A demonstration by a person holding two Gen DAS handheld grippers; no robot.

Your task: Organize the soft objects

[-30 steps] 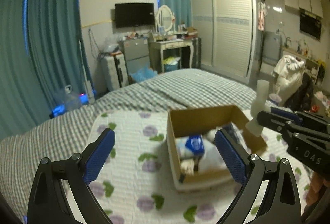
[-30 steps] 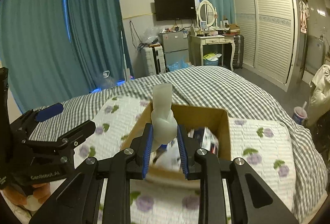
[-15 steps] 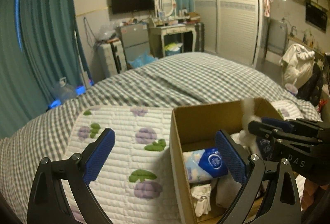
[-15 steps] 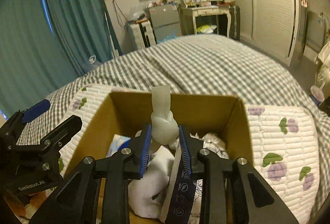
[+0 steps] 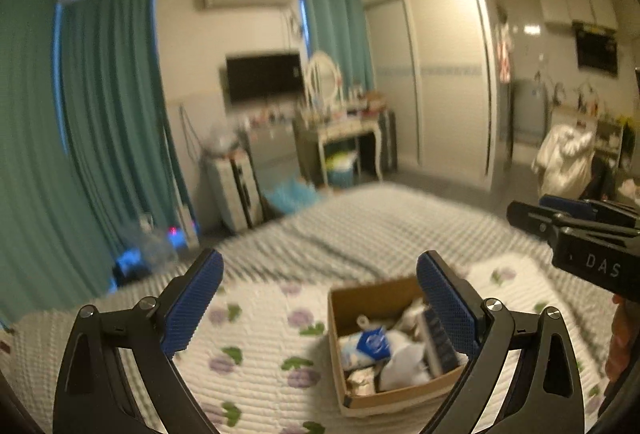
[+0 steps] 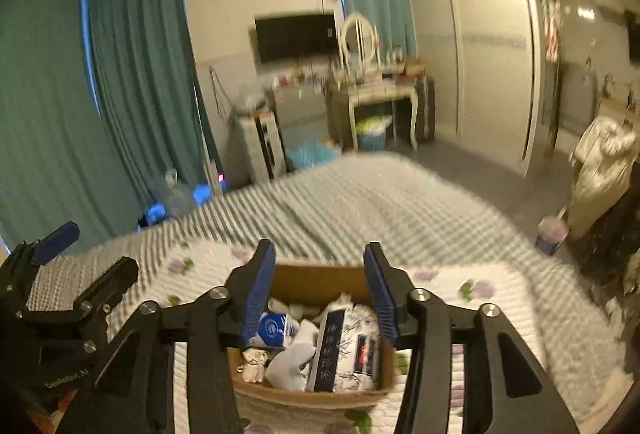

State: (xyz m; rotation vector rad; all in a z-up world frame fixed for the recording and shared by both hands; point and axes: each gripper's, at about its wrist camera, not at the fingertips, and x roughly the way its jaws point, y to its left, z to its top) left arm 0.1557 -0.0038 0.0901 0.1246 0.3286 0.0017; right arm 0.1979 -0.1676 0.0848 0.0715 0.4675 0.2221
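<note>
Box: cardboard, open-topped, on quilt, mid-bed, slightly right of centre in left view. Contents packed: blue-and-white tissue pack far left, white sock centre, flowered packet with dark band right, small crumpled cloth near left corner. White knotted piece visible toward far wall in left view. Fill near rim height; little spare room inside.

Right gripper: above near edge of box, jaws parted to roughly half the box's width, nothing between pads. Left gripper: higher and left of box, jaws spread wide, empty.

Progress, judged: soft items gathered in box; no loose item seen on quilt in either view. Task looks near done or done. Possibly left: tamping contents, straightening box. Areas below and behind both cameras unseen, so stray items cannot be ruled out.

Edges and room:
- Box walls upright, thin; near wall directly under right fingers. Descent straight down risks catching rim.
- Quilt bare left of box, wide open room there for left gripper.
- Right of box, quilt strip, then bed edge; cup on floor beyond, clothes pile farther right.
- Grippers well apart, each seen at edge of the other's view.
- Far half of checked bedspread unoccupied.
</note>
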